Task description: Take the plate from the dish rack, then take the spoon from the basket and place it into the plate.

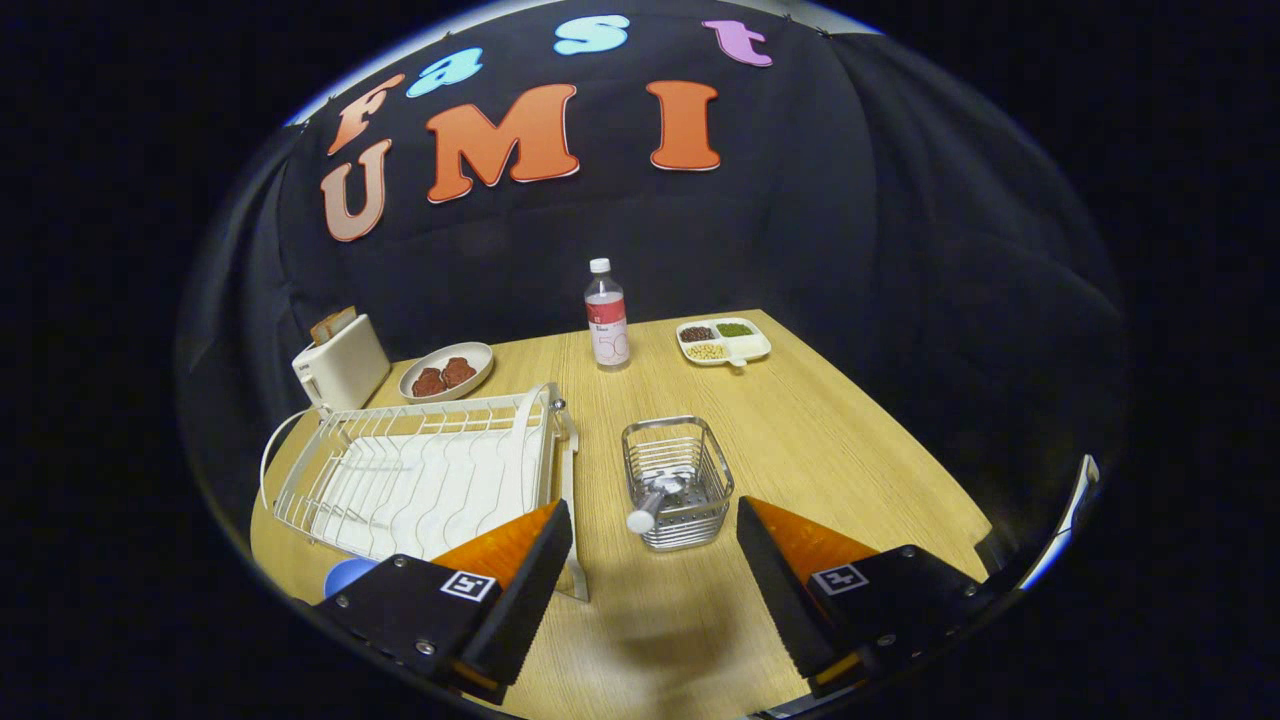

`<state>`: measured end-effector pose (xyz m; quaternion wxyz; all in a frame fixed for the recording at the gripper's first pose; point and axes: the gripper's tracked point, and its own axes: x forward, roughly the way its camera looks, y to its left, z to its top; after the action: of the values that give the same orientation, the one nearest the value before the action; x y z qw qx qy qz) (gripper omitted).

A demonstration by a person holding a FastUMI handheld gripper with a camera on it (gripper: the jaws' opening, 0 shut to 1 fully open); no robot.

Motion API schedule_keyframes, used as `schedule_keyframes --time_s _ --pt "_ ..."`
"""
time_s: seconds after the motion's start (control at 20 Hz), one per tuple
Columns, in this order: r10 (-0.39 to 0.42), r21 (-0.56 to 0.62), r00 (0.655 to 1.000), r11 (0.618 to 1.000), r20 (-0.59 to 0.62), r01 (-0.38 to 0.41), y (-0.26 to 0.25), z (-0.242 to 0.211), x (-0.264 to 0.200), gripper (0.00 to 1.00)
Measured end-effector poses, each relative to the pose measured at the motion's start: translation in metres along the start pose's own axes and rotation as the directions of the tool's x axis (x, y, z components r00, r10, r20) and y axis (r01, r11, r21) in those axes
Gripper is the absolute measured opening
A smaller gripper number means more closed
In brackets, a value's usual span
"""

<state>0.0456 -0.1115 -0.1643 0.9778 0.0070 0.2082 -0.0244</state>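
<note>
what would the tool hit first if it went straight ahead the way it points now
Probably the basket, just ahead between the open fingers of the tool, with the spoon sticking out toward it. Depth is unclear.

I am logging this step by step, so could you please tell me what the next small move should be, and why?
Probably ease the gripper forward and down toward the basket. Its fingers are open and empty, the spoon lies in the basket just ahead between them, and the dish rack holds no plate, while a blue plate edge shows beside one finger.
</note>
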Motion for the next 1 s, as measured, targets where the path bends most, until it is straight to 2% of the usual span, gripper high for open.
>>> schedule_keyframes --time_s 0.05,0.3,0.5,0.55,0.6,0.65,0.85,1.0 --pt "0.002 -0.024 1.0 1.0 0.013 -0.002 -0.002 0.002 0.005 0.98" --pt "0.025 -0.125 0.999 0.992 0.032 -0.021 0.0 -0.002 0.022 0.73" --pt "0.034 -0.109 0.999 0.994 0.025 -0.031 -0.002 -0.008 0.028 0.43" --pt "0.033 -0.103 0.999 0.994 0.034 -0.03 -0.004 -0.006 0.027 0.32" --pt "0.027 -0.099 0.999 0.995 0.04 -0.023 -0.006 -0.005 0.029 0.27" --pt "0.027 -0.096 0.999 0.995 0.039 -0.023 -0.008 -0.005 0.029 0.15" --pt "-0.002 -0.076 0.999 0.997 0.053 0.006 -0.016 0.004 0.025 0.09" --pt "-0.014 -0.077 0.997 0.997 0.079 0.02 -0.017 0.013 0.013 0.09"
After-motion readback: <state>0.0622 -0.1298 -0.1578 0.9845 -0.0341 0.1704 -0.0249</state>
